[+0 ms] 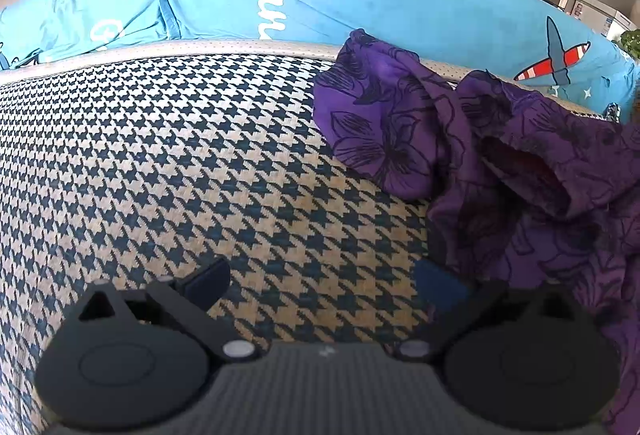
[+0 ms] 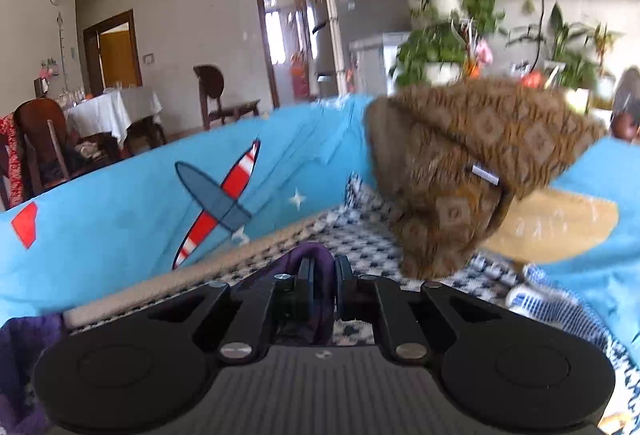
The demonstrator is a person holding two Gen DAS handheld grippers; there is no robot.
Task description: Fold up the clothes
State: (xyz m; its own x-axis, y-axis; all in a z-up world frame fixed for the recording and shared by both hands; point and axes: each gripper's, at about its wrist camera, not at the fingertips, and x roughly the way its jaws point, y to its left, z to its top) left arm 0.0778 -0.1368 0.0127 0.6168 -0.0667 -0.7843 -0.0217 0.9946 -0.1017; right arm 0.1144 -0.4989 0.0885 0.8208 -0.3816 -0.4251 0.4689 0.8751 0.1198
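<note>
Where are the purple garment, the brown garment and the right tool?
purple garment [image 1: 384, 139], left wrist view, flat flower-printed part.
brown garment [image 2: 472, 163], right wrist view, middle of the patterned bundle.
right tool [image 2: 322, 289], right wrist view, between fingertips, shut on purple cloth.

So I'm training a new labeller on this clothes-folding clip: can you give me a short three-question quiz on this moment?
1. True or false: the right gripper is shut on the purple floral garment.
2. What pattern covers the seat cushion?
3. The left gripper is: A) open, holding nothing; B) shut on a sock; C) shut on a hanger.

Key: 1 true; 2 houndstooth; 3 A.
</note>
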